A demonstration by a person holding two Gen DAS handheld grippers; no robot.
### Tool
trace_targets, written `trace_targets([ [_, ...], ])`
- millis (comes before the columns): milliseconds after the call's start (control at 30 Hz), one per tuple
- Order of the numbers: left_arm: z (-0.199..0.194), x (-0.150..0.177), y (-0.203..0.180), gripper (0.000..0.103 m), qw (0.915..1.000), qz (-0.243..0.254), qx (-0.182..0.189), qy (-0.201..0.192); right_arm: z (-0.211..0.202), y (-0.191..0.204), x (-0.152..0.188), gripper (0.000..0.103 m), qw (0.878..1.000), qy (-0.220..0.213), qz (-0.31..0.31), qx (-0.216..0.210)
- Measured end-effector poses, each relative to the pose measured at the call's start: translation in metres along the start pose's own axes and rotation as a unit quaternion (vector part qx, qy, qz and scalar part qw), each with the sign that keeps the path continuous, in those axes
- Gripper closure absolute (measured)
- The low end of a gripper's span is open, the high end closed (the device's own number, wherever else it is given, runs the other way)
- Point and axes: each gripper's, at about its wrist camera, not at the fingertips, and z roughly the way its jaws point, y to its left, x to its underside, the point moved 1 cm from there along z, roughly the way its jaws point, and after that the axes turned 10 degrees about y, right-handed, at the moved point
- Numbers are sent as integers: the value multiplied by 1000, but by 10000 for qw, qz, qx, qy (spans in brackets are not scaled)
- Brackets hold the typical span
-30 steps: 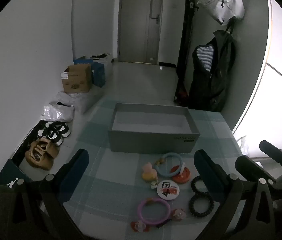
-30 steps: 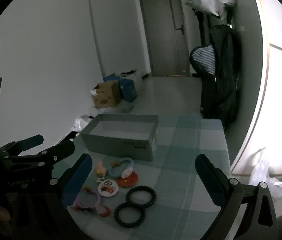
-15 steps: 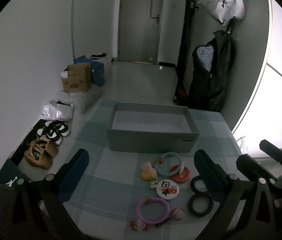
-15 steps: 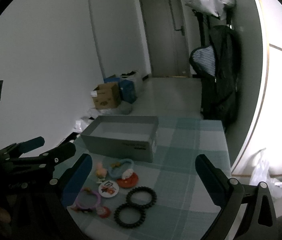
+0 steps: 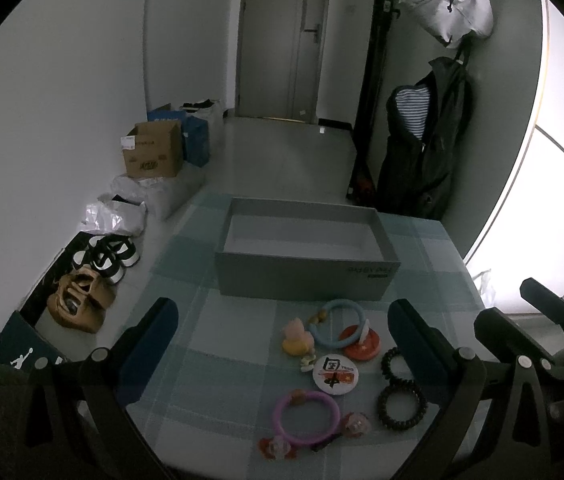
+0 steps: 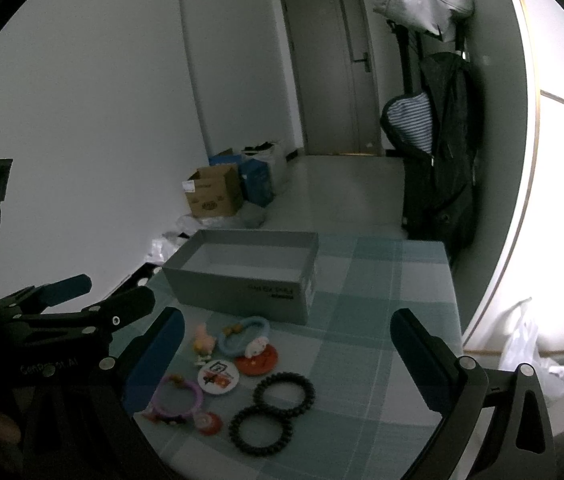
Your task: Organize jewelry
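An open grey box stands on the checked tablecloth. In front of it lie a blue bracelet, a pink and yellow charm, a red disc, a white round badge, a purple bracelet and two black coiled hair ties. My left gripper is open and empty above the near items. My right gripper is open and empty, a little to the right of them.
The table edge drops to the floor on the left, with shoes, bags and a cardboard box. A dark coat hangs at the far right beside a door.
Both grippers have drawn back and up slightly; the items sit a little further into view. Nothing on the table has moved.
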Motion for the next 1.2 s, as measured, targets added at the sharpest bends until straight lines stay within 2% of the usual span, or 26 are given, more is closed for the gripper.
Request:
trace_targets([
  [1033,3,3,-3,1,10000,-17,72,65,1,2,0,0,10000,26,4,-37],
  [1200,3,5,-3,1,9998,-53,176,94,2,1,1,0,10000,38,22,-43],
])
